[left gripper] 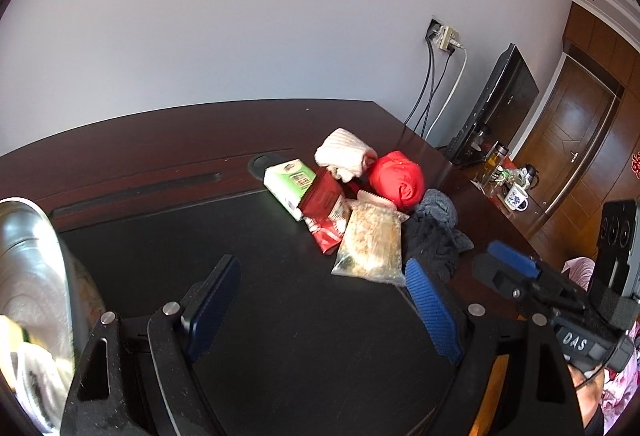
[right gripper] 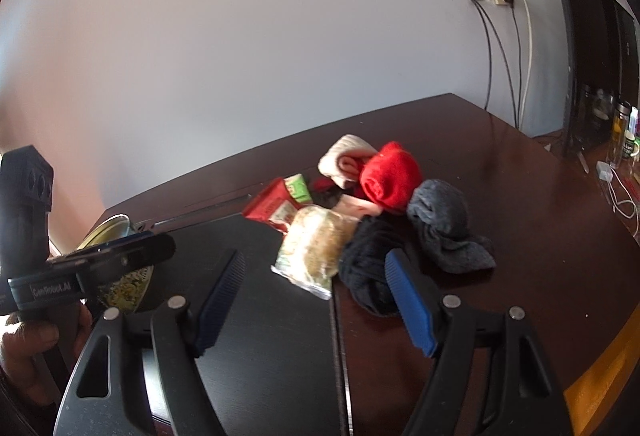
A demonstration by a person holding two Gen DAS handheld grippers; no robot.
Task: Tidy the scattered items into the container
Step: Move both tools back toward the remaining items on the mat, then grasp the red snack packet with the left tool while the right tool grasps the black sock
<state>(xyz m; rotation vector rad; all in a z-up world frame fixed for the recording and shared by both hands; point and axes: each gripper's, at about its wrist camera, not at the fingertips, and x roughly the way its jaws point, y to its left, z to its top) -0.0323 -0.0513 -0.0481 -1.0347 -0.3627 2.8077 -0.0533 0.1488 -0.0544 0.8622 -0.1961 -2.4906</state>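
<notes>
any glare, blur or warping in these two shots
Left wrist view: glare on the clear snack bag, metal bowl blurred at the left edge, table edge bowed by fisheye. Right wrist view: door-side monitor bends, left gripper soft, dark corners.

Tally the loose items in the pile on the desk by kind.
Rolled or bunched socks: 4 (cream, red, grey, black)
Snack packets: 3 (green, red, clear)
Total: 7
</notes>
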